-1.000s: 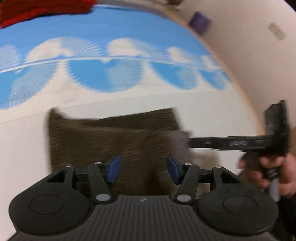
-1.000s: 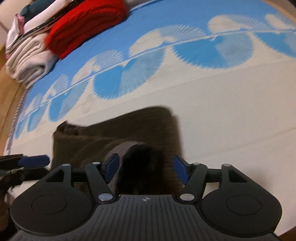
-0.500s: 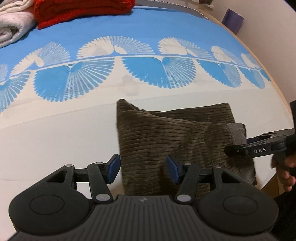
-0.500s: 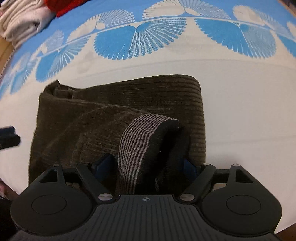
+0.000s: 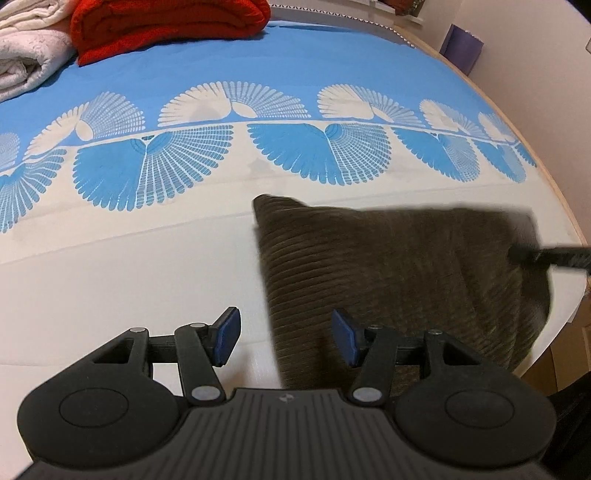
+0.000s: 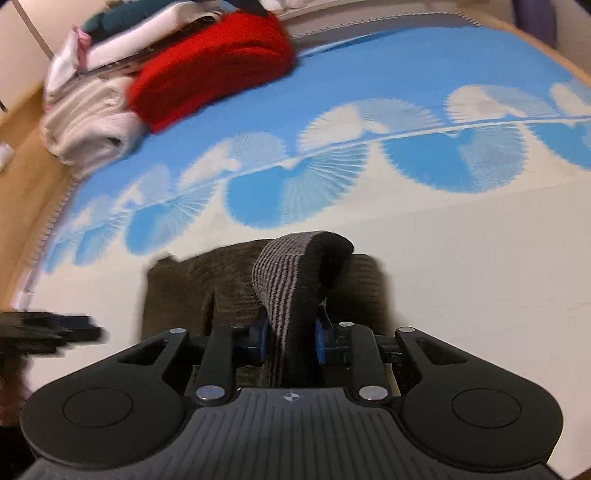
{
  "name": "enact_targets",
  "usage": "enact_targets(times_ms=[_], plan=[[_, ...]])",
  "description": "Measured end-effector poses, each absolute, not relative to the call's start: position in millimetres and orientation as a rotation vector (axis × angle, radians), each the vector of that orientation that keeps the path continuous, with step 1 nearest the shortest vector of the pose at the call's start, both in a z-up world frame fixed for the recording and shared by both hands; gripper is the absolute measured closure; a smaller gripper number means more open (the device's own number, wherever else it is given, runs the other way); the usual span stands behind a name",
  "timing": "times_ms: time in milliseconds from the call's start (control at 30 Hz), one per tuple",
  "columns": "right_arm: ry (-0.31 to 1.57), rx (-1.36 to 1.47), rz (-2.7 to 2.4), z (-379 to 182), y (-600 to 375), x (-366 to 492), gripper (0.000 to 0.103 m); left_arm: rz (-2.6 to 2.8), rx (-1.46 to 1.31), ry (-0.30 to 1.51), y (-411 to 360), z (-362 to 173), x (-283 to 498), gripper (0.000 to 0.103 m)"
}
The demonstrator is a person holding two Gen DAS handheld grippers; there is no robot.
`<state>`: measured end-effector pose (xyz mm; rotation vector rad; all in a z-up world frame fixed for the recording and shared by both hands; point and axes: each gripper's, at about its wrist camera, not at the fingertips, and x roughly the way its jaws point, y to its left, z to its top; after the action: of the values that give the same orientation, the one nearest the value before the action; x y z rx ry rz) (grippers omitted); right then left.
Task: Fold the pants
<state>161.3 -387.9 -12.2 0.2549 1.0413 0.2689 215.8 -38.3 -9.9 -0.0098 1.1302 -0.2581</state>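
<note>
Folded brown corduroy pants (image 5: pixel 388 273) lie on the white part of the bed sheet (image 5: pixel 110 277), near its front right corner. My left gripper (image 5: pixel 285 334) hovers open over the pants' left edge, nothing between its pads. In the right wrist view my right gripper (image 6: pixel 290 341) is closing; its blue pads press both sides of the striped grey waistband (image 6: pixel 291 266), which arches up above the folded pants (image 6: pixel 181 284). The right gripper's tip (image 5: pixel 546 256) shows blurred at the pants' right end. The left gripper (image 6: pixel 48 330) is a dark blur at the left.
A rolled red blanket (image 5: pixel 166 26) and white folded bedding (image 5: pixel 26 62) lie at the bed's far left, with more stacked clothes (image 6: pixel 122 40) behind. The bed's wooden edge (image 5: pixel 565 206) curves along the right, close to the pants. A purple object (image 5: pixel 461 48) stands by the wall.
The right gripper's jaws have closed on the striped waistband and lifted it off the pile. The left gripper has shifted left, from over the pants' middle to their left edge.
</note>
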Motion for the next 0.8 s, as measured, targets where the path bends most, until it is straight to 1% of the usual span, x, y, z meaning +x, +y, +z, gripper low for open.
enact_targets(times_ms=[100,133,167,233,333,400,433,467,500,567,600,633,667,733,800], plan=[[1.217,0.146,0.198,-51.6,-385.0,170.5,0.074,-0.247,-0.007,1.135,-38.2,-11.5,218.8,0.043],[1.227,0.117,0.189,-56.8,-382.5,171.1,0.069,-0.244,-0.01,1.137,-38.6,-11.8,219.4,0.043],[1.212,0.085,0.189,-56.7,-380.4,172.4,0.066,-0.242,-0.015,1.138,-38.8,-12.3,220.2,0.043],[1.176,0.099,0.179,-47.6,-382.4,171.7,0.065,-0.244,-0.016,1.141,-42.2,-13.7,220.8,0.043],[1.03,0.106,0.18,-19.5,-388.6,163.4,0.064,-0.249,0.002,1.132,-49.0,-16.0,222.7,0.045],[0.982,0.135,0.28,-8.4,-390.4,156.9,0.064,-0.242,-0.006,1.118,-52.0,-17.8,225.8,0.051],[0.994,0.154,0.339,-8.5,-389.3,155.6,0.064,-0.24,-0.018,1.112,-53.0,-18.4,227.9,0.054],[1.028,0.157,0.414,-12.9,-385.7,154.3,0.065,-0.24,-0.03,1.102,-54.2,-18.7,230.4,0.06],[1.062,0.121,0.469,-19.1,-378.9,152.0,0.065,-0.242,-0.039,1.091,-55.8,-18.4,233.1,0.064],[1.117,-0.006,0.512,-33.4,-364.1,147.7,0.065,-0.237,-0.044,1.069,-62.2,-18.6,238.5,0.068],[1.177,-0.065,0.522,-46.6,-358.6,146.4,0.066,-0.231,-0.043,1.061,-67.1,-18.5,242.0,0.068],[1.23,-0.12,0.521,-59.9,-358.5,145.0,0.069,-0.23,-0.046,1.051,-71.3,-18.3,245.1,0.068],[1.251,-0.183,0.521,-68.7,-356.3,142.2,0.07,-0.228,-0.047,1.043,-75.1,-18.9,247.5,0.068],[1.219,-0.304,0.546,-71.6,-348.2,135.4,0.071,-0.208,-0.026,1.048,-85.8,-22.7,253.8,0.068],[1.224,-0.265,0.536,-69.7,-351.0,137.9,0.071,-0.199,-0.005,1.049,-94.2,-26.5,258.0,0.068]])
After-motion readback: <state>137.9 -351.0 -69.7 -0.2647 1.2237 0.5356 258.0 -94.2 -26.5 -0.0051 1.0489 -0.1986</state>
